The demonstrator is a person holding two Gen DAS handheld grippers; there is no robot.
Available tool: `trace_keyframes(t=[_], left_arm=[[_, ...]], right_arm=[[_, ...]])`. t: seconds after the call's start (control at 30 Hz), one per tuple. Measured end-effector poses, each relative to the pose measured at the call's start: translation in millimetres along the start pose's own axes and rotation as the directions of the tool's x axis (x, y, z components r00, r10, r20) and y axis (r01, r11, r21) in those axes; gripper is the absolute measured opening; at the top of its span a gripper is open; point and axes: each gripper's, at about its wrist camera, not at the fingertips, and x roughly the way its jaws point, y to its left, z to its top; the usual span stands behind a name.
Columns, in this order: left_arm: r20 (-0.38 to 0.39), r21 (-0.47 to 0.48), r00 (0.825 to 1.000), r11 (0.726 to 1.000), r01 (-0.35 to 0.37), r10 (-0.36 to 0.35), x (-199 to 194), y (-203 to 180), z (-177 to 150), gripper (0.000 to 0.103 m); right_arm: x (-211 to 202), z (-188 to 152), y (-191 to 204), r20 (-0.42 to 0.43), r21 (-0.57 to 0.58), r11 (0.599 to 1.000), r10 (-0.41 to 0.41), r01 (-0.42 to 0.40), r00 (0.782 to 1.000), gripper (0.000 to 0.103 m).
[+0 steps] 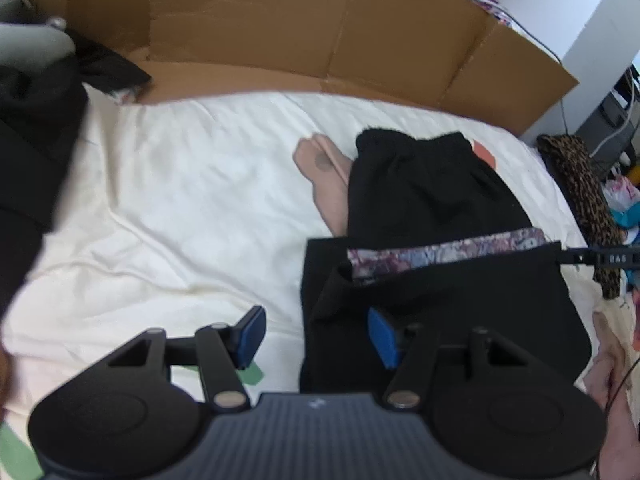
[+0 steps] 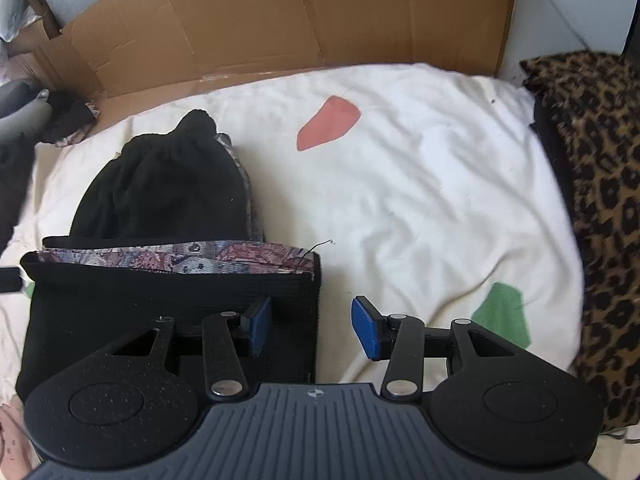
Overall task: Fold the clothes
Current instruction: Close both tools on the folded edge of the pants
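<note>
Both pairs of jaws are released, gripping nothing. The left gripper (image 1: 316, 336) straddles the left edge of the folded black garment (image 1: 440, 304): right pad over cloth, left pad over the white sheet (image 1: 168, 184). The right gripper (image 2: 312, 330) mirrors it at the garment's right edge. Just ahead of both, the patterned lining (image 2: 180, 258) peeks out at the fold. Best play, I'd judge: pinch both corners level, taking every layer, and carry them forward together over the bunched black half (image 2: 160, 192) beyond.
</note>
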Motion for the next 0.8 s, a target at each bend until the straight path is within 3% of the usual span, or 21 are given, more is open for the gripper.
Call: trace_keyframes(t=[0.17,0.23,0.3,0.33,0.4,0.6,0.8], left_arm=[[0.000,0.002,1.000,1.000,0.009,-0.009,18.0,0.8,2.7,0.039],[0.010,-0.010,0.999,0.999,0.033,-0.032,20.3,1.7,6.2,0.030],[0.024,-0.014,0.999,0.999,0.047,-0.046,20.0,1.4,9.9,0.018],[0.029,-0.021,0.998,0.998,0.054,-0.054,19.8,2.1,11.5,0.009],[0.040,-0.035,0.997,0.997,0.064,-0.063,19.3,4.1,14.4,0.006],[0.062,-0.082,0.997,0.995,0.049,-0.044,18.6,12.5,17.9,0.004],[0.028,-0.120,0.999,0.992,0.031,-0.027,37.1,19.7,16.4,0.004]], right_arm=[[11.5,-2.5,-3.0,-0.029,0.012,0.999,0.034,-0.033,0.999,0.051],[13.5,-2.1,-4.0,-0.028,0.015,0.999,0.047,-0.046,0.999,0.041],[13.2,-1.6,-4.1,-0.028,0.014,0.997,0.071,-0.071,0.997,0.014],[12.3,-1.3,-3.8,-0.026,0.010,0.997,0.079,-0.078,0.997,0.008],[9.8,-0.5,-3.4,-0.016,0.002,0.996,0.090,-0.090,0.996,0.002],[1.6,7.4,-2.7,0.030,-0.014,0.997,0.074,-0.074,0.997,0.001],[13.1,10.6,-0.3,0.017,-0.009,0.999,0.044,-0.044,0.999,0.001]])
